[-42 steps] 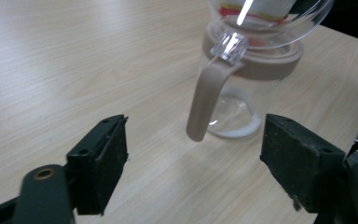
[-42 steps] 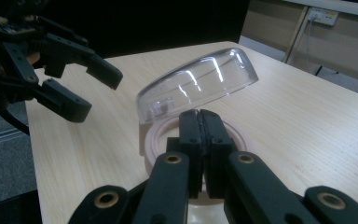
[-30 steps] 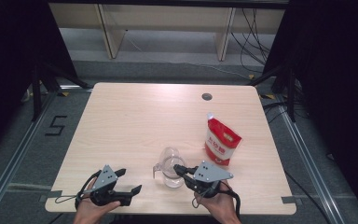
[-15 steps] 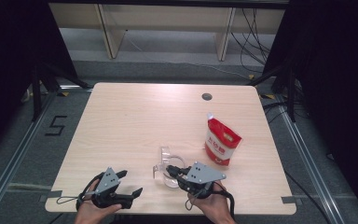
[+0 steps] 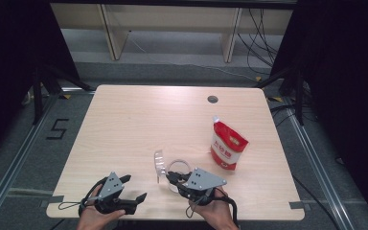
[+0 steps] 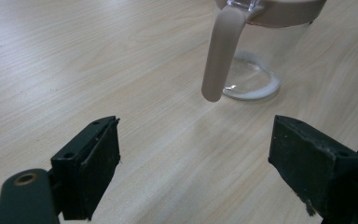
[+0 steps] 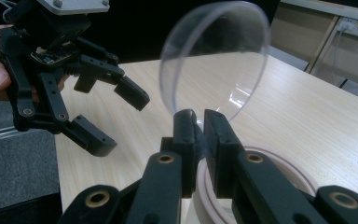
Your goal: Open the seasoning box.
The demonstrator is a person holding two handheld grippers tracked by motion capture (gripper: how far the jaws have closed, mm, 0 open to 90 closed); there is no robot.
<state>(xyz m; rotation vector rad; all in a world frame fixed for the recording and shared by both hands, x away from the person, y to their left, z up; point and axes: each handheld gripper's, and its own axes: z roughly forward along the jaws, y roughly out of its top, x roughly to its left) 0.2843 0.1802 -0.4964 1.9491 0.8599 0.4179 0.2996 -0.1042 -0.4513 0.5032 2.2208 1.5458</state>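
I have the right gripper (image 5: pixel 171 178) at the near edge of the table (image 5: pixel 139 120), its jaws clenched on the clear round lid (image 5: pixel 159 165) of the jug (image 5: pixel 178 173). In the right gripper view the pads pinch the lid's (image 7: pixel 214 60) lower edge, just above the jug's pinkish rim (image 7: pixel 279 161); the lid stands upright, tilted open over the mouth. These jaws have just been easing apart a touch, yet the lid's edge remains between them.

The left gripper (image 5: pixel 136 188) sits near the table's front left, just beside the jug but apart from it, and its jaws are spread wide with nothing between them. In the left gripper view I see the jug's beige handle (image 6: pixel 221 51) hanging down ahead of the jaws and its clear base (image 6: pixel 251 79) resting on the wood.

A red and white pouch (image 5: pixel 227 145) stands upright to the right of the jug, near it but not touching.
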